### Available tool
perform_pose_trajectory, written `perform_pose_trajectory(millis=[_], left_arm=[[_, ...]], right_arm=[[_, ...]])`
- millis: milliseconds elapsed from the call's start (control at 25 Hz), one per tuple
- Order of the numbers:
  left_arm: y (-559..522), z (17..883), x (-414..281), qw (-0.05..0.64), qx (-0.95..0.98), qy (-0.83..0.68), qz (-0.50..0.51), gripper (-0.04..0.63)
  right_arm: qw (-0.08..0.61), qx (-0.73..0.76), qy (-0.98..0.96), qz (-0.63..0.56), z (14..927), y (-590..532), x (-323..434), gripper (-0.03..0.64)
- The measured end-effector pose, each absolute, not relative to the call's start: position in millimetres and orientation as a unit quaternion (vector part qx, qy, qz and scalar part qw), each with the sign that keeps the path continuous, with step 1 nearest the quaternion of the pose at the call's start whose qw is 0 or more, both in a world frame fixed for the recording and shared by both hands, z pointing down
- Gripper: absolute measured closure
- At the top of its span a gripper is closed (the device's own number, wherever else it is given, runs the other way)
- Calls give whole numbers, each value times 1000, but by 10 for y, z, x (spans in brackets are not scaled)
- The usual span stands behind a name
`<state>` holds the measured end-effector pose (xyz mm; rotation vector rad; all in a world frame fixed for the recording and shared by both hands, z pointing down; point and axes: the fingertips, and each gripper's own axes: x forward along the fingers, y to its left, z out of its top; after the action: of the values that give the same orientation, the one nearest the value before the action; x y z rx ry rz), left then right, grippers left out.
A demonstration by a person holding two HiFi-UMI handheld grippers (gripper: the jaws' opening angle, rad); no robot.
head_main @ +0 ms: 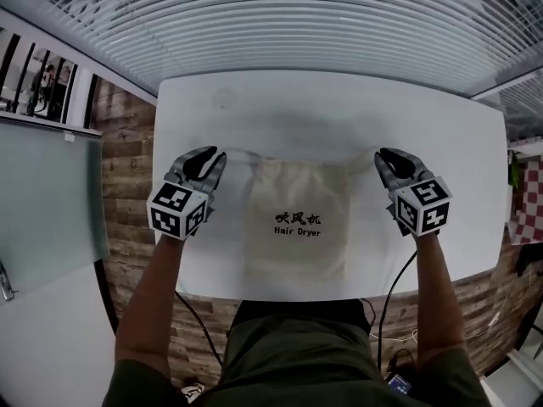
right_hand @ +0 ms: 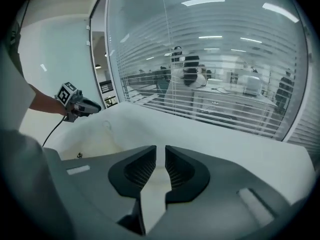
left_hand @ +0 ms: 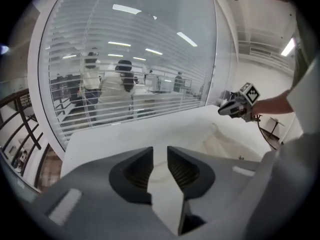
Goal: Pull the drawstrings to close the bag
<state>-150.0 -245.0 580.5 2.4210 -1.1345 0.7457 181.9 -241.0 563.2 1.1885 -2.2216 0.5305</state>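
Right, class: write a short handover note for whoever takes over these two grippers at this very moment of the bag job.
Left gripper: jaws slightly apart, nothing gripped, at the bag's far left corner.
Right gripper: the same, at the far right corner.
Bag lies flat on the table, mouth not cinched.
Done: nothing yet.
Left: grip both drawstrings and pull outward.

This is looking like an open-plan office: behind a glass wall (right_hand: 145,54) hung with slatted blinds (left_hand: 70,99), people (left_hand: 122,81) are working among desks (right_hand: 220,101) (strip lights (right_hand: 202,1) are glowing overhead), and a white table (head_main: 339,113) is standing on wood-look flooring (head_main: 127,168).
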Motion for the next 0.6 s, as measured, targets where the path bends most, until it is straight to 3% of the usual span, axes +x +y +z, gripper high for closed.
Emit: perform_pose_trajectory(millis=[400, 600], left_arm=[[-2601, 6324, -1593, 213, 828, -391, 341, 505], [-2608, 6424, -1626, 220, 823, -389, 350, 505]], right_arm=[[339, 454, -800, 197, 6132, -2627, 2194, 502], [353, 453, -793, 203, 6286, -2639, 2251, 500]])
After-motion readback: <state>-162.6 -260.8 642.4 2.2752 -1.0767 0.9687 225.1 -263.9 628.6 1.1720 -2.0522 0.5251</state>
